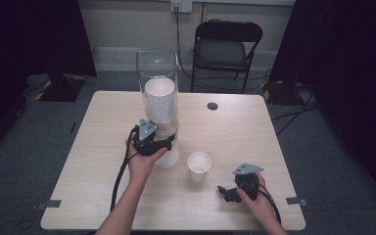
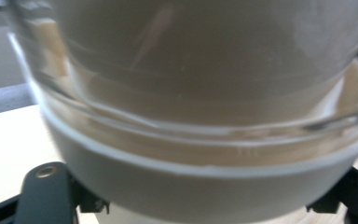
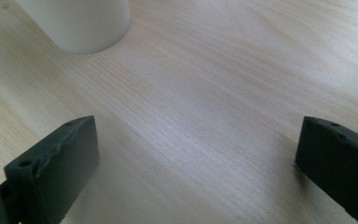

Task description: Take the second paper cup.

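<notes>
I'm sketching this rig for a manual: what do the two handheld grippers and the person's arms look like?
Both the left gripper and right gripper are black, blocky, each topped by a grey three-cornered plate with small holes. A black cable trails from each. The right gripper's jaws are flat black pads with screw holes. The forearms are bare, no sleeves showing.

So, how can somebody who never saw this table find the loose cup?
Start at the tall clear dispenser with stacked cups at the table's far side. Nearer the person stands one white paper cup. It stands alone and open, outside the dispenser.
</notes>
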Demonstrator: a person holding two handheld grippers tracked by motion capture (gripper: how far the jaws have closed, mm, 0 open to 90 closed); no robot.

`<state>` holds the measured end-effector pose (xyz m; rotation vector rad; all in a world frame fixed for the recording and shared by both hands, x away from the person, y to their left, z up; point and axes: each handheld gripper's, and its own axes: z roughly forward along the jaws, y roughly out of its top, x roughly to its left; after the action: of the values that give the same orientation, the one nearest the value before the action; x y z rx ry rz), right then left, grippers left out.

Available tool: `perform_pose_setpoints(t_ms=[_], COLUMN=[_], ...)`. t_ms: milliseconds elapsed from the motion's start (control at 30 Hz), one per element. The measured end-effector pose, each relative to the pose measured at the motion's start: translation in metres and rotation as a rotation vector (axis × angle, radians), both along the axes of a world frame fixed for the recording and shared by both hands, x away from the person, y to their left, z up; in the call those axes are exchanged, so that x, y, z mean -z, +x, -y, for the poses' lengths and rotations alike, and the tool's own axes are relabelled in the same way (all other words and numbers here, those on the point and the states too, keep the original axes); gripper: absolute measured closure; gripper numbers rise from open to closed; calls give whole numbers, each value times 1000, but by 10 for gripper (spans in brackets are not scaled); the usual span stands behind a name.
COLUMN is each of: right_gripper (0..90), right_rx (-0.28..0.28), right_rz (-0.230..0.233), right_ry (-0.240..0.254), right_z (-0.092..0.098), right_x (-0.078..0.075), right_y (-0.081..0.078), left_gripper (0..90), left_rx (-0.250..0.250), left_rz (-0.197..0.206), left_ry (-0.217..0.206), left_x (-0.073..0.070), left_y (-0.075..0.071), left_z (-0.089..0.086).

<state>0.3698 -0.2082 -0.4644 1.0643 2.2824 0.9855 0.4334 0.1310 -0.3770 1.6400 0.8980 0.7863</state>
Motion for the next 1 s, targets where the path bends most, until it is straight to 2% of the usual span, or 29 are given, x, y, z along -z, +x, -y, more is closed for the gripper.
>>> perform_pose_setpoints(t_ms=[33, 67, 233, 333, 367, 433, 467, 567, 600, 633, 700, 733, 767, 800, 833, 900, 967, 1000], right_gripper=[0, 0, 0, 0, 0, 0, 0, 0, 0, 0, 0, 0, 0, 0, 0, 0, 0, 0], right_rx=[-1, -1, -2, -1, -1, -2, -2, -4, -5, -5, -5, -5, -5, -5, -5, -7, -9, -10], right_rz=[2, 2, 1, 1, 1, 2, 0, 1, 1, 1, 0, 0, 0, 0, 0, 1, 1, 0], right_ry=[-2, -2, -1, 0, 0, -1, 0, 0, 0, 0, 1, 0, 0, 1, 0, -4, -4, -4], right_z=[0, 0, 0, 0, 0, 0, 0, 0, 1, 1, 1, 1, 1, 1, 1, 1, 1, 1], right_x=[0, 0, 0, 0, 0, 0, 0, 0, 0, 0, 0, 0, 0, 0, 0, 0, 0, 0], right_y=[0, 0, 0, 0, 0, 0, -1, -1, -1, -1, -1, -1, -1, -1, -1, -1, -1, -1], left_gripper=[256, 327, 338, 343, 343, 345, 345, 346, 346, 346, 366, 373, 373, 372, 371, 369, 368, 366], left_rx=[-8, -11, -8, -16, -27, -28, -28, -31, -27, -27, -41, -57, -57, -52, -44, -34, -7, -2], left_rz=[10, 16, 7, 23, 18, 18, 4, 10, -5, -5, -55, -174, -174, -270, -279, -269, -264, -269], left_ry=[-15, -3, 9, 14, 7, 23, 38, 21, 41, 41, 71, 174, 174, 187, 130, 124, 136, 128], left_x=[1, 3, 2, 5, 5, 5, 4, 5, 5, 5, 13, 34, 34, 58, 70, 74, 70, 65], left_y=[1, 1, 2, 0, 0, 1, 1, 0, 0, 0, 1, 4, 4, 6, 3, 1, -1, -2], left_z=[2, 0, 0, 1, 2, 1, 1, 2, 1, 1, 1, 0, 0, 0, 1, 1, 0, -7])
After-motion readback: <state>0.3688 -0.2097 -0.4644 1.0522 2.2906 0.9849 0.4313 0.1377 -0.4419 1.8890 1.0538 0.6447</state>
